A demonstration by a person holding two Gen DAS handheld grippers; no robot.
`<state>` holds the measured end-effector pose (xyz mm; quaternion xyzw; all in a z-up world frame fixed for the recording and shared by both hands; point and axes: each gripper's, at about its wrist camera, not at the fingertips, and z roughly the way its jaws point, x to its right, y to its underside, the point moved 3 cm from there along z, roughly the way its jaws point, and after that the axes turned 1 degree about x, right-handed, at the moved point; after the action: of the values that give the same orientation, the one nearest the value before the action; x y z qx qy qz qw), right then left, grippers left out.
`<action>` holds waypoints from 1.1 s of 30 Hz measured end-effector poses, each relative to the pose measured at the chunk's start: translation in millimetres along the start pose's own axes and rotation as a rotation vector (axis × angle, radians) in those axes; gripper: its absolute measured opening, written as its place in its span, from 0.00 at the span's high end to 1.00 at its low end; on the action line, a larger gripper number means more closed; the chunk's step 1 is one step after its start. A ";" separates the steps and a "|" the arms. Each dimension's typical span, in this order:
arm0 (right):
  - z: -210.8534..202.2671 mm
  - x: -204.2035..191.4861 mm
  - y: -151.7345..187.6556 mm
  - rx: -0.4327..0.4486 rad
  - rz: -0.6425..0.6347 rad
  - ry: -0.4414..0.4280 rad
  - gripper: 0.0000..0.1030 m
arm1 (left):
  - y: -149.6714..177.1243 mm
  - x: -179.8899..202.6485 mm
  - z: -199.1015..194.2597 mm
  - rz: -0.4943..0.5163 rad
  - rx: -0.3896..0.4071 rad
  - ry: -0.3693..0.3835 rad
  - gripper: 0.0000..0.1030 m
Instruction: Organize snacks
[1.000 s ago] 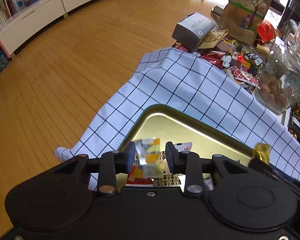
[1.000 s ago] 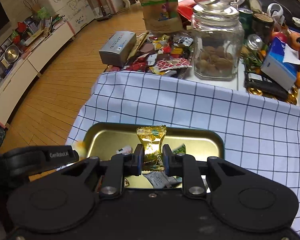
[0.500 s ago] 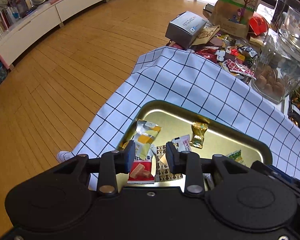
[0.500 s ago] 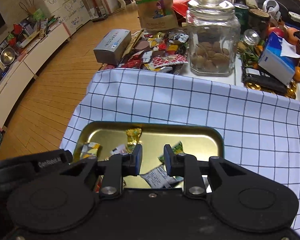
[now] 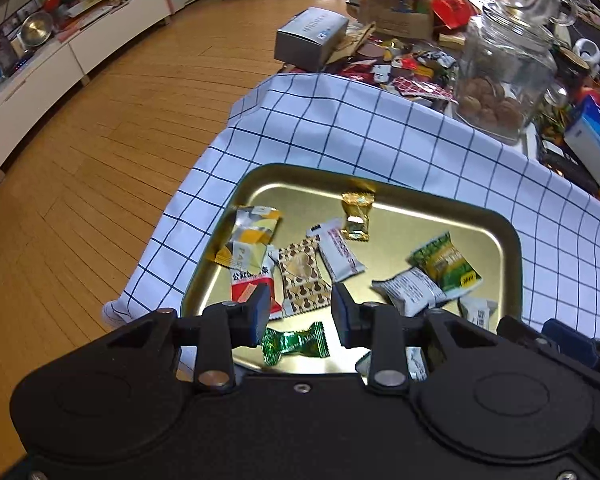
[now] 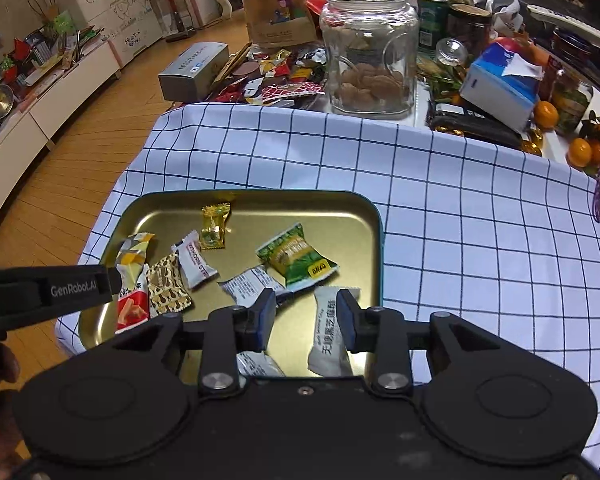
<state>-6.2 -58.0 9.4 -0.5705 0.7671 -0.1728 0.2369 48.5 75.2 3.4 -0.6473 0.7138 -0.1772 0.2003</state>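
Note:
A gold tray (image 5: 380, 184) (image 6: 260, 194) sits on the checked cloth and holds several wrapped snacks. Among them are a gold candy (image 5: 356, 216) (image 6: 214, 226), a yellow-grey packet (image 5: 248, 240) (image 6: 132, 252) and a green packet (image 5: 446, 266) (image 6: 296, 258). My left gripper (image 5: 300, 312) hangs open over the tray's near edge with nothing between its fingers. A green twist candy (image 5: 294, 344) lies under it. My right gripper (image 6: 306, 314) is over the tray's near right part, its jaws opening and gripping nothing. A white packet (image 6: 328, 332) lies on the tray below its gap.
Beyond the cloth (image 5: 340, 128) (image 6: 460, 220) stand a glass jar (image 5: 500, 80) (image 6: 368, 60), a heap of loose snack wrappers (image 5: 400, 68) (image 6: 280, 76) and a grey box (image 5: 310, 38) (image 6: 194, 70). A blue tissue box (image 6: 500, 92) and oranges (image 6: 580, 152) crowd the right. Wooden floor (image 5: 100, 140) drops off left.
The yellow-grey packet left my left fingers and the gold candy left my right fingers; both now lie in the tray. The right jaws have spread. Both grippers shifted, showing more of the tray.

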 end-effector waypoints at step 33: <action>-14.4 32.6 34.6 0.000 0.044 0.048 0.56 | 37.1 11.5 -11.7 0.059 -0.004 0.044 0.60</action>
<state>-49.4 -79.3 -2.6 -0.5493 0.7849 -0.1814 0.2220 9.9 67.4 -6.2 -0.6225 0.7370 -0.1840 0.1881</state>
